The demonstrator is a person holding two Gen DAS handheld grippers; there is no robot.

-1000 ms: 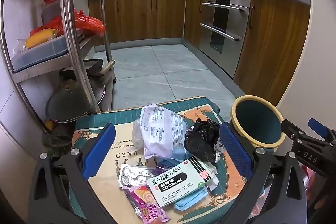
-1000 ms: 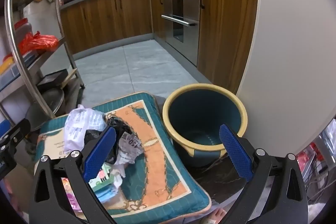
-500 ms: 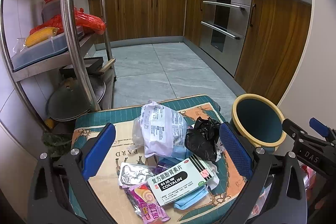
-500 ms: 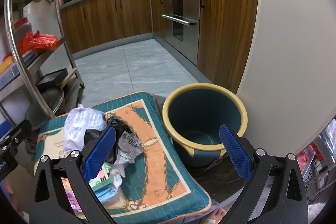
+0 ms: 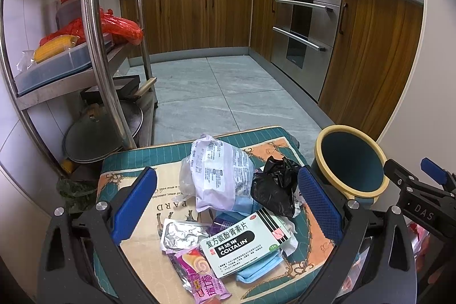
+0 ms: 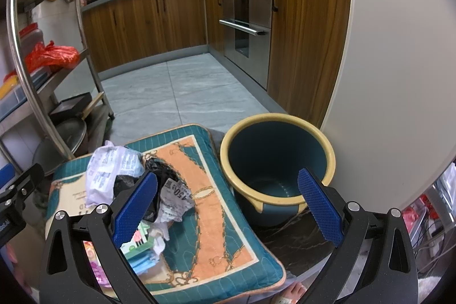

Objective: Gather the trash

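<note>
your left gripper [image 5: 226, 202] hangs over the trash pile with its jaws spread wide and nothing between them; your right gripper [image 6: 226, 204] is likewise spread and empty, hanging between the pile and the bin [image 6: 278, 161]. the trash lies heaped on the cushion [image 6: 205, 221], just left of the bin, which stands upright beside the cushion and looks empty. expect trouble from the heap itself: the white pouch [image 5: 221, 175] leans on the black bag [image 5: 275, 190], and the box [image 5: 242, 242] rests on the blister sheet [image 5: 183, 232], the pink wrapper [image 5: 199, 278] and the blue mask [image 5: 258, 268]. closing on one item will likely drag or tip its neighbours, and pieces near the cushion's front edge could slide off. the pouch and the black bag are soft film, so a shallow pinch may slip or catch only a fold. the flat blister sheet gives the jaws little edge to take. the cushion is soft and will probably give under a downward press, shifting the heap. the crumpled receipt [image 6: 175, 201] lies close to your right gripper's left pad [image 6: 134, 207] and may be knocked away. the two grippers work near each other; crossing paths toward the bin risks a collision.
</note>
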